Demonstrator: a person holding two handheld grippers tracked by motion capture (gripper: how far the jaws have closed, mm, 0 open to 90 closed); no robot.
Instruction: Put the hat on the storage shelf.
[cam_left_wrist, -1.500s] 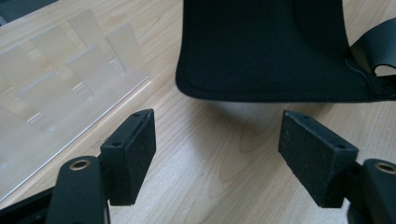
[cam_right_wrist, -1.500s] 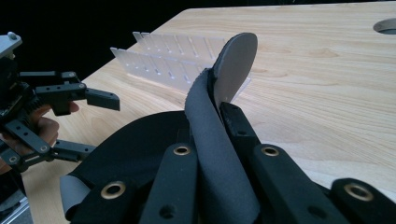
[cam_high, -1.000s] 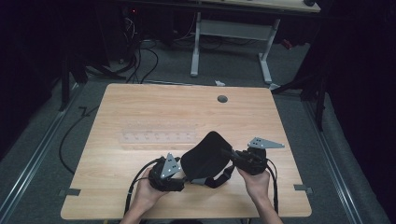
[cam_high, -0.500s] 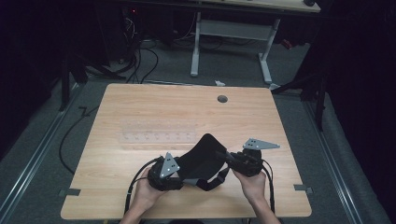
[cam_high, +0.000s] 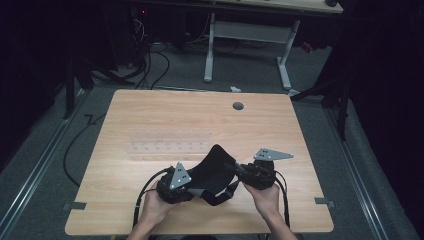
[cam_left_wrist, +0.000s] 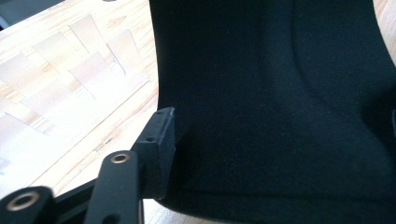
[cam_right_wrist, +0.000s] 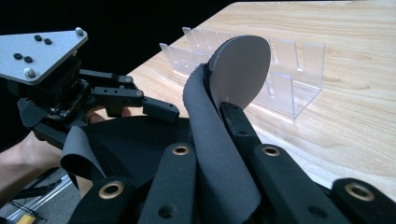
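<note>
Two grippers are holding a black fabric pad (cam_high: 212, 170) above the wooden table (cam_high: 150, 115). The right gripper (cam_right_wrist: 219, 140) is pinching its edge tight. The left gripper (cam_high: 187, 186) has just been closing, one jaw against the pad.

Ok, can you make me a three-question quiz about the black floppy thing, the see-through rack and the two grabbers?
1. Where is the clear rack?
A. on the wooden table, beyond the grippers
B. on the floor
C. in the person's hand

2. What colour is the floppy pad?
A. red
B. black
C. yellow

3. What is the right gripper doing?
A. hanging open over the table
B. lying on the table
C. pinching the pad's edge

Answers: 1 A, the high view shows the rack on the table beyond both grippers. 2 B, it looks black in the left gripper view too. 3 C, in the right gripper view the fabric is squeezed between its jaws.
</note>
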